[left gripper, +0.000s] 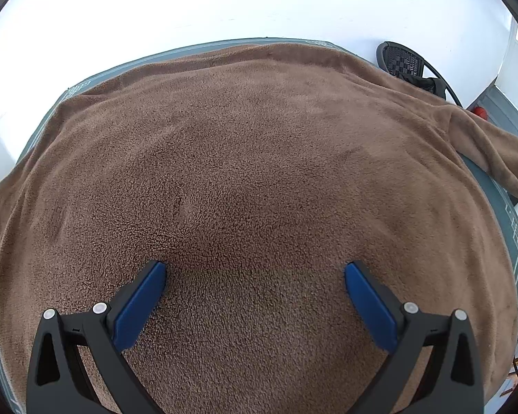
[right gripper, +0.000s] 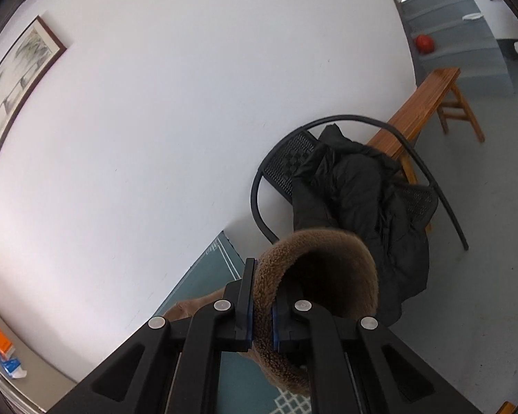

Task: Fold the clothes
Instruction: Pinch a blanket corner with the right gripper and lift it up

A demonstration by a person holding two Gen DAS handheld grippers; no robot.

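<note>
A brown fleece garment (left gripper: 259, 172) lies spread over most of the teal table (left gripper: 500, 189) in the left wrist view. One sleeve (left gripper: 493, 145) rises off the table at the right. My left gripper (left gripper: 255, 272) hovers over the near middle of the fleece, jaws wide apart with nothing between the blue pads (left gripper: 138, 307). In the right wrist view my right gripper (right gripper: 263, 296) is shut on the open brown fleece cuff (right gripper: 314, 258), pinching its left wall and holding it above the table corner (right gripper: 207, 269).
A black mesh chair (right gripper: 293, 162) with a dark jacket (right gripper: 362, 207) stands past the table's far right corner. Behind it are a wooden bench (right gripper: 428, 93), an orange ball (right gripper: 425, 44) and grey steps. A white wall is close behind the table.
</note>
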